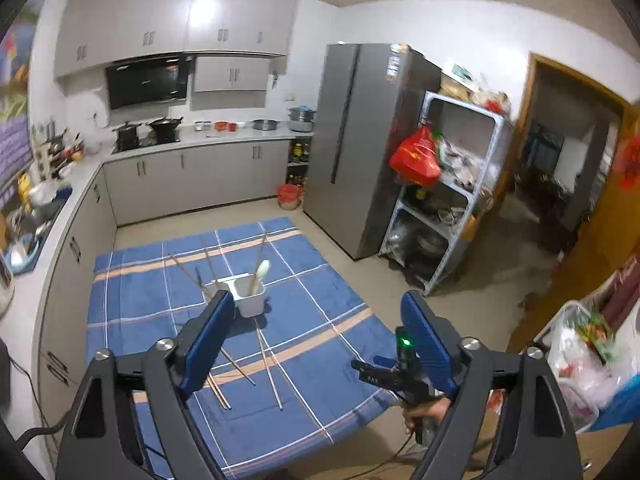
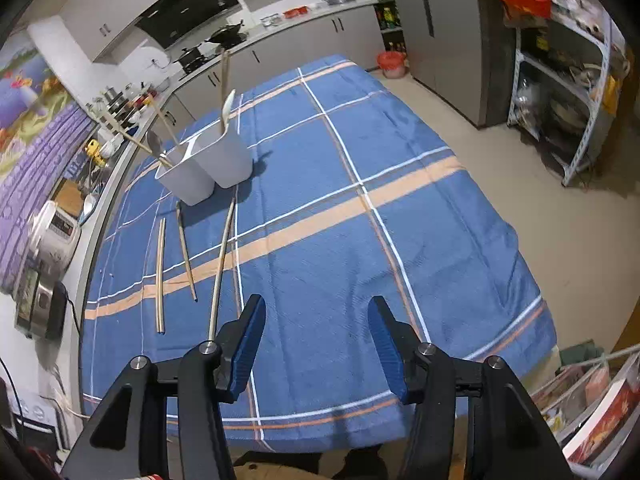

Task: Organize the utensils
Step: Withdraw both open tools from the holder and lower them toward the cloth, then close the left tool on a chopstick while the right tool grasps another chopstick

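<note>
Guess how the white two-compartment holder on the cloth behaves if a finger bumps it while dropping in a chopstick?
The white holder looks like thin plastic, so probably light and easy to shove. It stands tall and narrow on soft blue cloth, and long chopsticks lean outward from one compartment, so it may tip toward that side. The cloth could bunch rather than let it slide.

A home kitchen: range hood (image 1: 147, 84) at eleven o'clock, fridge (image 1: 360, 140) at one, cabinets (image 1: 180, 20) overhead.
</note>
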Demonstrator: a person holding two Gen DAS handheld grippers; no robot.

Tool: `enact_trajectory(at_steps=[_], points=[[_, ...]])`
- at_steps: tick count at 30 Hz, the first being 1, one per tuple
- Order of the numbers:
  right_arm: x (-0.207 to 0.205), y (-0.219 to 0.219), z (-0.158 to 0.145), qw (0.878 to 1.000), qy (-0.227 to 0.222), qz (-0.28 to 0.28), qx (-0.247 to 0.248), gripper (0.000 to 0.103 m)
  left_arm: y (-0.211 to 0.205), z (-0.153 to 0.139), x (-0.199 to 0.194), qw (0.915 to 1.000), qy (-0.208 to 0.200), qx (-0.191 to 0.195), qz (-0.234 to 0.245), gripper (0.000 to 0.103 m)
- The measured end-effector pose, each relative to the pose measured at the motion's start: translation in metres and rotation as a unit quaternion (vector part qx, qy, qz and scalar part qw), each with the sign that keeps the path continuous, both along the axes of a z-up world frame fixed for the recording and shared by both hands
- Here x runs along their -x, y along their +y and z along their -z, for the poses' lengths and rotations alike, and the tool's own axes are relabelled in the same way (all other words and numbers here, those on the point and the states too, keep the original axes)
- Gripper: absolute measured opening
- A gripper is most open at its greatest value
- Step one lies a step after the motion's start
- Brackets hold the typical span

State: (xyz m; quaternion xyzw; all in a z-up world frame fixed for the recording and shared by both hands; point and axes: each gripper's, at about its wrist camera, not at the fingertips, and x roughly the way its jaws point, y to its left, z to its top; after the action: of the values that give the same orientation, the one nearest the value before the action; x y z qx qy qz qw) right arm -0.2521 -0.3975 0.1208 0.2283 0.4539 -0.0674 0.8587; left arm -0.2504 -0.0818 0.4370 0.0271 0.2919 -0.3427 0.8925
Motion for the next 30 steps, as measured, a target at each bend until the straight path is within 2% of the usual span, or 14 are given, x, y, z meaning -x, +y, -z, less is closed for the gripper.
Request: enact_trajectory(at_steps=[5,6,8,9,12,13,16,17,18,20,23,24,27,30], points=[[-0.021,0.03,0.013,0.999,-0.012,-0.036,-0.005,0.059,0.038,0.07,-0.057,0.997,0.008,-0.008,-0.076,0.088],[-0.024,0.035,0.015,0.999,-0.014,-0.043,-0.005,0.059,0.05,0.096,-0.077,0.9937,0.01,-0.016,-0.111,0.088],[-0.038,0.051,0.02,0.998,-0.017,-0.061,-0.002,0.059,0.067,0.139,-0.11,0.9879,0.019,-0.033,-0.151,0.088],[-0.043,0.055,0.022,0.998,-0.016,-0.065,-0.001,0.059,0.075,0.159,-0.123,0.9852,0.029,-0.04,-0.164,0.088],[-0.068,0.073,0.033,0.996,-0.006,-0.088,-0.01,0.059,0.094,0.241,-0.179,0.9704,0.113,-0.06,-0.205,0.087],[-0.078,0.082,0.036,0.995,-0.006,-0.102,-0.012,0.059,0.102,0.264,-0.193,0.9663,0.143,-0.056,-0.206,0.081],[-0.104,0.107,0.041,0.99,-0.005,-0.139,-0.009,0.053,0.112,0.324,-0.22,0.9538,0.218,-0.057,-0.199,0.048],[-0.114,0.117,0.042,0.988,-0.005,-0.154,-0.008,0.053,0.115,0.339,-0.226,0.9501,0.232,-0.058,-0.2,0.042],[-0.121,0.126,0.044,0.986,-0.005,-0.164,-0.005,0.052,0.117,0.353,-0.231,0.9467,0.244,-0.056,-0.203,0.04],[-0.145,0.152,0.051,0.98,0.003,-0.197,0.013,0.048,0.117,0.374,-0.232,0.9437,0.26,-0.047,-0.199,0.037],[-0.173,0.186,0.062,0.971,0.02,-0.236,0.028,0.033,0.11,0.396,-0.236,0.9411,0.276,-0.042,-0.19,0.037],[-0.177,0.194,0.064,0.969,0.021,-0.247,0.024,0.028,0.111,0.399,-0.237,0.94,0.279,-0.041,-0.192,0.037],[-0.193,0.228,0.073,0.959,0.029,-0.281,0.035,0.026,0.122,0.406,-0.237,0.9357,0.284,-0.024,-0.209,0.037],[-0.205,0.251,0.086,0.952,0.044,-0.298,0.046,0.02,0.136,0.401,-0.238,0.9348,0.279,-0.02,-0.218,0.037]])
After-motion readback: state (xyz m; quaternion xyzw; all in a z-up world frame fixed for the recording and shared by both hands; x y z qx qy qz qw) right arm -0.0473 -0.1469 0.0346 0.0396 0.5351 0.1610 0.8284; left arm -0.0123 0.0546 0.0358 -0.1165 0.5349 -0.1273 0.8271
